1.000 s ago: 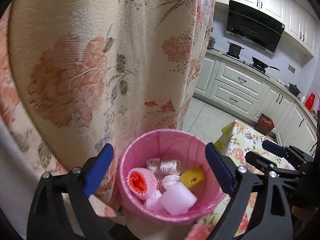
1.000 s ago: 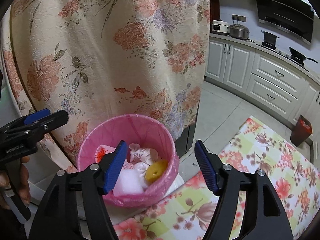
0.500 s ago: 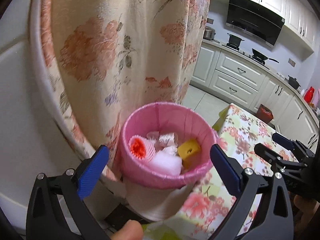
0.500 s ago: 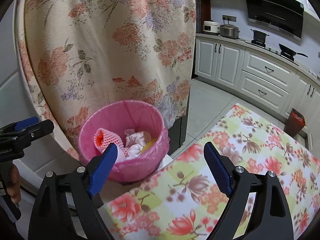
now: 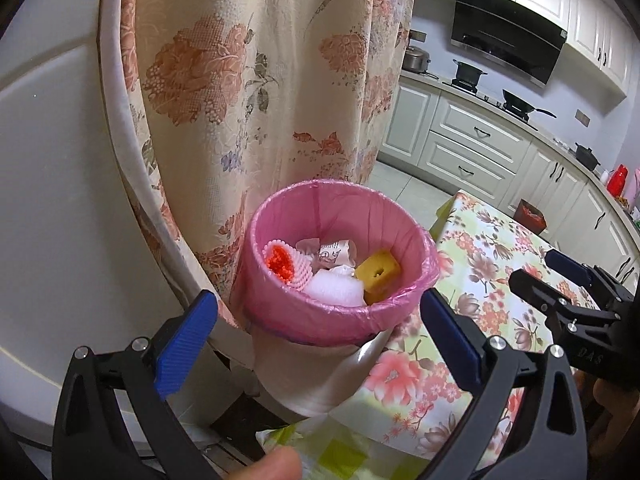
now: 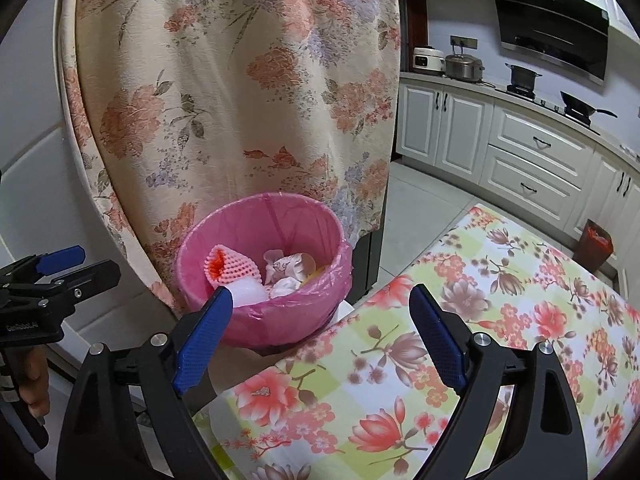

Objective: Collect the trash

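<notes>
A small white bin with a pink liner (image 5: 280, 312) stands beside the table's corner. It holds a pink foam net with an orange inside (image 5: 280, 262), crumpled wrappers (image 5: 334, 252), white foam (image 5: 336, 290) and a yellow sponge block (image 5: 378, 270). It also shows in the right wrist view (image 6: 288, 312). My left gripper (image 5: 316, 340) is open and empty, just short of the bin. My right gripper (image 6: 318, 336) is open and empty, above the table corner right of the bin.
A table with a floral cloth (image 6: 500, 320) runs to the right. A floral curtain (image 5: 240, 100) hangs behind the bin, over a white appliance (image 5: 48, 200). White kitchen cabinets (image 6: 532, 152) and a red floor bin (image 6: 596, 242) stand far back.
Both grippers have pulled back and away from the bin, which now looks smaller and farther. More of the table and white appliance shows. Both stayed open.
</notes>
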